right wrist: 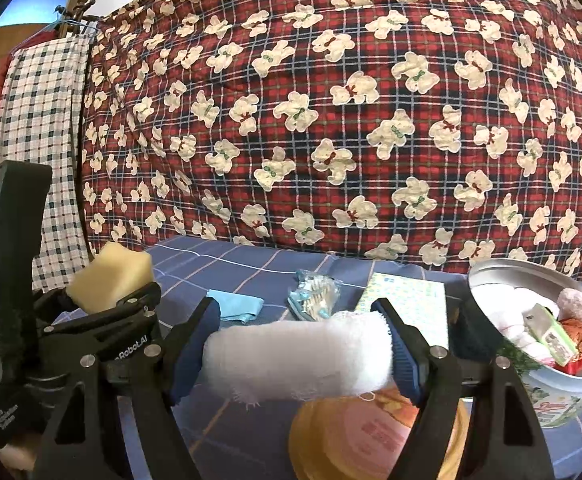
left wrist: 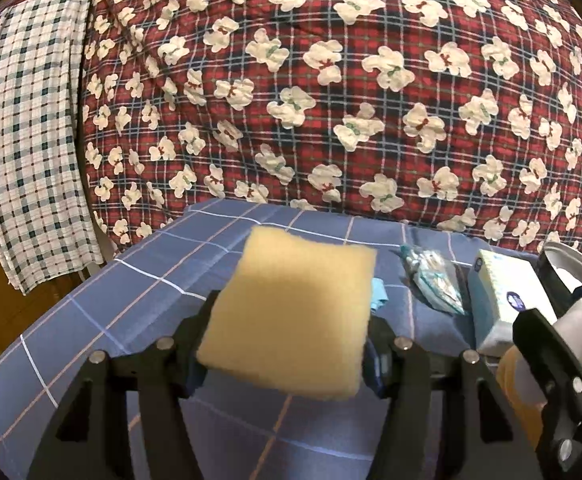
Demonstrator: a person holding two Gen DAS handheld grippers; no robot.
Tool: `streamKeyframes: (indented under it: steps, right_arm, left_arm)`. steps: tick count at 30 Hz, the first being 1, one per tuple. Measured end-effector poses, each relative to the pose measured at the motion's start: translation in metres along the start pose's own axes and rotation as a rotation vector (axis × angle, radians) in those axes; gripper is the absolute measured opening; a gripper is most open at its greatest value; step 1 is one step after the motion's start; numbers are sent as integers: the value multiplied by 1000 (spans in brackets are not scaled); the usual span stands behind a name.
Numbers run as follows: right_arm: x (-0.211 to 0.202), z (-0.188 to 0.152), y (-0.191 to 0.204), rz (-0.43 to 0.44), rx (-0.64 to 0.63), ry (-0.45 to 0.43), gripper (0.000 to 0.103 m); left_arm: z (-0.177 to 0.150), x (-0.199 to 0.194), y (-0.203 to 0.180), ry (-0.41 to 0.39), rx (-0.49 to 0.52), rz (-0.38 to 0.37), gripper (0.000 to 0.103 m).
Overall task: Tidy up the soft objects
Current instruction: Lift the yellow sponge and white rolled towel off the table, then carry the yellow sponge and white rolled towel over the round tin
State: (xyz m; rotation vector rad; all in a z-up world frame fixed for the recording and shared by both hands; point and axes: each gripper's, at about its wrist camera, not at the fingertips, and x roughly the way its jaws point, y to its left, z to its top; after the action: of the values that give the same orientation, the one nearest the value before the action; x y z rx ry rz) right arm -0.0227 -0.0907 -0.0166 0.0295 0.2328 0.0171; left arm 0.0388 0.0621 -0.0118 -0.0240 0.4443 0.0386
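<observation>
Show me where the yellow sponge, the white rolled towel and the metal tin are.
yellow sponge [left wrist: 291, 312], left wrist view, top face.
white rolled towel [right wrist: 299, 356], right wrist view, middle.
metal tin [right wrist: 503, 266], right wrist view, back rim.

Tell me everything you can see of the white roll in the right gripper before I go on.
The white roll looks like a soft, fluffy towel or gauze cloth rolled into a cylinder, with frayed threads along its lower edge. It lies crosswise, held off the table between the right gripper's blue pads, which press on its two ends. Below it sits a round yellow lid; whether they touch I cannot tell. In the left wrist view only one end shows.
</observation>
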Motion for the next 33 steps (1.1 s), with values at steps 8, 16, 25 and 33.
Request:
streamKeyframes:
  steps: [8, 16, 25, 33]
  right_arm:
    - [-14, -4, -15, -26, -6, -10, 80]
    - [-31, -8, -31, -51, -27, -35, 80]
    - [-45, -12, -55, -73, -17, -42, 80]
    - [-59, -15, -75, -107, -22, -64, 80]
  left_arm:
    - [-6, -11, -14, 3, 18, -34, 60]
    - [-11, -22, -32, 11, 30, -68, 60]
    - [-16, -32, -53, 12, 43, -99, 60]
    - [-21, -41, -72, 9, 61, -124, 60]
